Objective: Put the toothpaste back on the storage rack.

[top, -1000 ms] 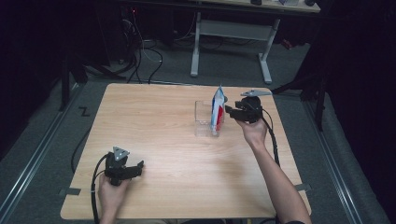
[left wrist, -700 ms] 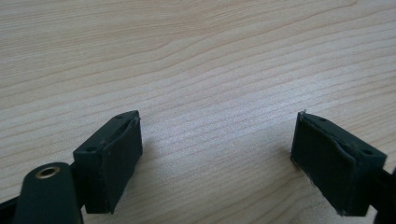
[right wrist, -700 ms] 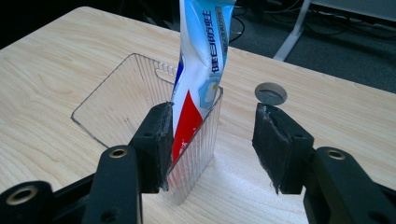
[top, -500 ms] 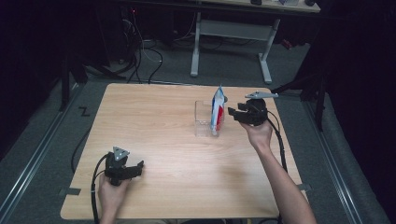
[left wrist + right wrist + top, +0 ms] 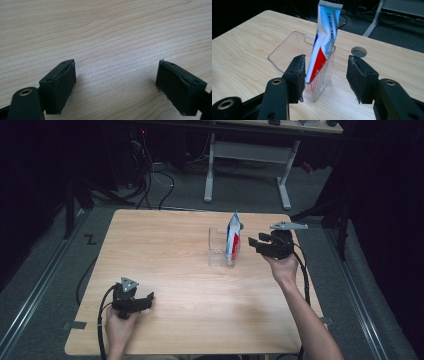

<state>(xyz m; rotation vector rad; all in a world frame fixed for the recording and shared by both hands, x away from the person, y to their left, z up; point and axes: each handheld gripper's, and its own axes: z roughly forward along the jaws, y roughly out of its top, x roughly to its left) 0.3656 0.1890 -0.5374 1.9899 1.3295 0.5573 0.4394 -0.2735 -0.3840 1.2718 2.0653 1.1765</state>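
Note:
A red, white and blue toothpaste tube (image 5: 232, 237) stands upright in a clear ribbed plastic holder (image 5: 218, 249) on the right half of the wooden table (image 5: 165, 250). My right gripper (image 5: 254, 244) hovers just right of the holder, apart from it and pointing at it. It is open; its jaws have just been closing a little, and nothing is pressed between them. In the right gripper view the tube (image 5: 325, 37) and holder (image 5: 287, 51) lie beyond that gripper (image 5: 327, 67). My left gripper (image 5: 148, 300) rests open at the front left, with bare wood between its jaws (image 5: 116, 75).
A round grey grommet (image 5: 358, 52) sits in the table top behind the holder. Beyond the far edge stand a white desk frame (image 5: 247, 151) and loose cables (image 5: 155, 180) on the dark floor. Metal floor rails run along both sides.
My right gripper has drawn back to the right, away from the toothpaste tube, and risen slightly. The tube stays standing in the holder. The left gripper has not moved.

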